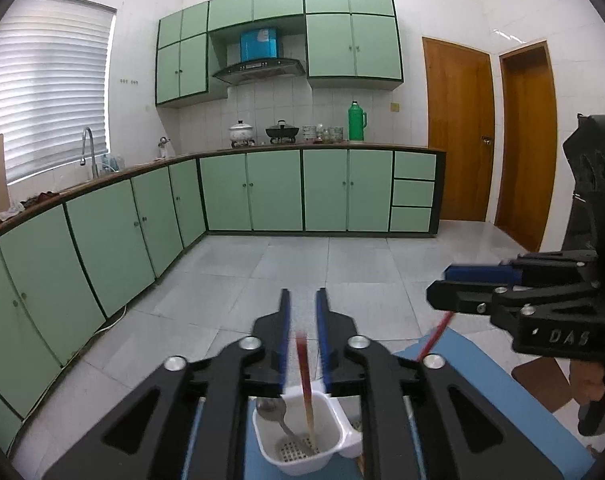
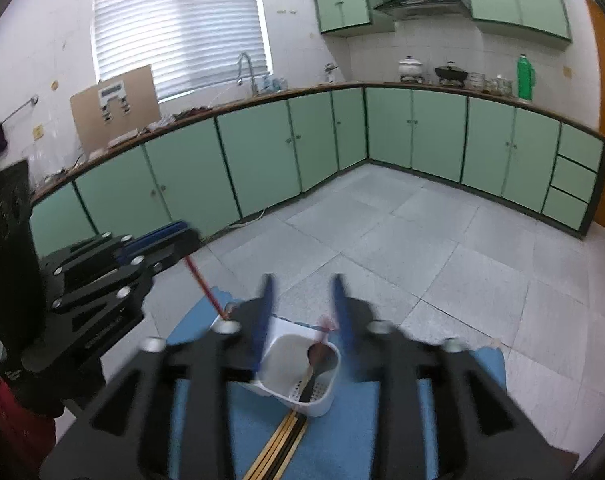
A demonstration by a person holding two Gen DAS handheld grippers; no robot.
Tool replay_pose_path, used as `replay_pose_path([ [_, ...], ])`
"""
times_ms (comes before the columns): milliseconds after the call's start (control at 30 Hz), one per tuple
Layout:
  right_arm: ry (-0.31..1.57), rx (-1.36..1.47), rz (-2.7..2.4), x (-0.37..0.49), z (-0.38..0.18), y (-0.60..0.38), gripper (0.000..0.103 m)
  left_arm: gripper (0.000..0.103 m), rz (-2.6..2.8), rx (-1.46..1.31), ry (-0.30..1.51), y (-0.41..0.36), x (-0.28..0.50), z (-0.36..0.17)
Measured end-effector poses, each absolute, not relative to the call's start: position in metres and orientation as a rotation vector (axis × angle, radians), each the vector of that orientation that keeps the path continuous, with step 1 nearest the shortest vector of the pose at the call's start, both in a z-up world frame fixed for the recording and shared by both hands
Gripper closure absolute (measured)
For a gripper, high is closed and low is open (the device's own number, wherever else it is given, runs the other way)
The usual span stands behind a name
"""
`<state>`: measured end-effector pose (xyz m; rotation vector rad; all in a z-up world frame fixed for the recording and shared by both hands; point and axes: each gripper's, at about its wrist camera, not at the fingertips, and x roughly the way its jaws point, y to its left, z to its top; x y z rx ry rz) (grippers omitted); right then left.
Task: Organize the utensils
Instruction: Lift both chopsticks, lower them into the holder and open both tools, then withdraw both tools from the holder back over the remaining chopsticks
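Note:
A white plastic utensil holder stands on a blue mat. It holds a metal spoon and a red-topped chopstick. My left gripper is open above the holder, the blurred chopstick standing free between its fingers. In the right wrist view, my right gripper is open above the same holder, and the spoon leans inside. In each view the other gripper appears shut on a second red chopstick, which also shows in the right wrist view.
Several chopsticks lie on the blue mat beside the holder. Beyond is grey tiled floor, green kitchen cabinets along the walls, and brown doors at the right.

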<state>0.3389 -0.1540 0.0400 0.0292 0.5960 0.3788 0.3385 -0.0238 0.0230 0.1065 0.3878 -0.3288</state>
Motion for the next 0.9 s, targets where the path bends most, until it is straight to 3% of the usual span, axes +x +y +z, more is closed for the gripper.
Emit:
replay_pose_path([
  [33,0.586,0.034,0.371,0.334,0.041,-0.157,0.059,0.079,-0.325,0.105,0.385,-0.022,0.333,0.024],
  [100,0.563,0.041,0.348,0.322,0.043,-0.165,0.04,0.067,-0.315,0.091,0.389,-0.017,0.32,0.026],
  [200,0.531,0.052,0.3,0.292,0.04,-0.178,0.021,0.054,-0.295,0.064,0.399,-0.01,0.296,0.023],
  [267,0.523,0.056,0.27,0.272,0.031,-0.184,0.013,0.046,-0.291,0.041,0.407,-0.005,0.276,0.015],
  [567,0.664,0.08,0.184,0.183,-0.066,-0.184,0.012,0.035,-0.241,0.012,0.561,-0.005,0.191,-0.079],
  [900,0.763,0.049,0.16,0.127,-0.14,-0.164,0.012,0.034,-0.183,0.034,0.718,-0.006,0.151,-0.152],
])
